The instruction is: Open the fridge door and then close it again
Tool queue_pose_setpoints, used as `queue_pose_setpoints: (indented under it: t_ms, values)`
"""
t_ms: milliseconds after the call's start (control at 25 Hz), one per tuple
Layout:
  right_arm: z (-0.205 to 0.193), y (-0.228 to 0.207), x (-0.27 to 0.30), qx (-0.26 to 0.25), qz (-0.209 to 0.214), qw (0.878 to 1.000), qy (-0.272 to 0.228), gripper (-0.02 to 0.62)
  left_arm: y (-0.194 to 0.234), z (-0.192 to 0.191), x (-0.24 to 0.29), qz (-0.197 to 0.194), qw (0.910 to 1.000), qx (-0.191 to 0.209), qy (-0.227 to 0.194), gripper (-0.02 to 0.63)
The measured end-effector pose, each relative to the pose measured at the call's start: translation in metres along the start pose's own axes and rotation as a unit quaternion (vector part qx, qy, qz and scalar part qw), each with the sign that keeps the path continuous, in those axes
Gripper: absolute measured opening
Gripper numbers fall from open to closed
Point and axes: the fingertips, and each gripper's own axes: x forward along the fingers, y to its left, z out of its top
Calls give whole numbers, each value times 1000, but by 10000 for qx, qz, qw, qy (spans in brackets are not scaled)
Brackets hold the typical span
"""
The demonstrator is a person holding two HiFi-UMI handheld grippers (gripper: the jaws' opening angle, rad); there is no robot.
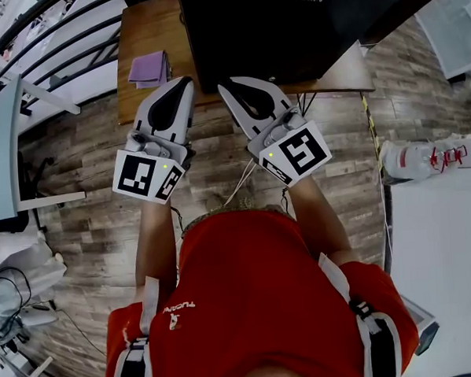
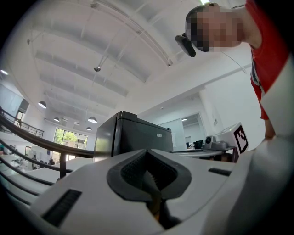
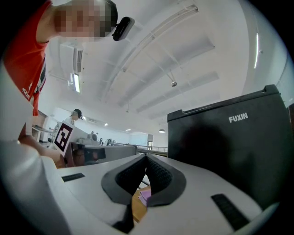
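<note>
Fridge (image 1: pixel 290 23) sits on the wooden table (image 1: pixel 144 31), just ahead of my 2 claws; left gripper (image 1: pixel 186 81) and right gripper (image 1: pixel 223 87) both have jaws pressed together, pinching nothing.

Left hand-held gripper (image 1: pixel 186 81) closed and empty, right hand-held gripper (image 1: pixel 221 87) likewise, both pointing forward
</note>
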Motion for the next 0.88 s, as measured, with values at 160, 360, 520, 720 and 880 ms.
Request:
queue_pose_setpoints:
  t_ms: [160, 360, 520, 720, 880]
  values:
    - [-2, 2, -3, -7, -11, 10000, 52, 25, -2, 0, -1, -11, 10000, -8, 7, 9]
    - [-3, 5, -7, -21, -8, 10000, 53, 25, -6, 0, -4, -31, 10000, -3, 3, 9]
    - [-1, 8, -7, -38, 4, 10000, 52, 26, -6, 2, -6, -29, 10000, -2, -21, 9]
    - [-2, 8, -7, -49, 3, 10000, 45, 26, -5, 2, -6, -30, 10000, 3, -30, 9]
    - [-2, 7, -7, -51, -8, 10000, 24, 26, -5, 1, -7, -20, 10000, 1, -41, 9]
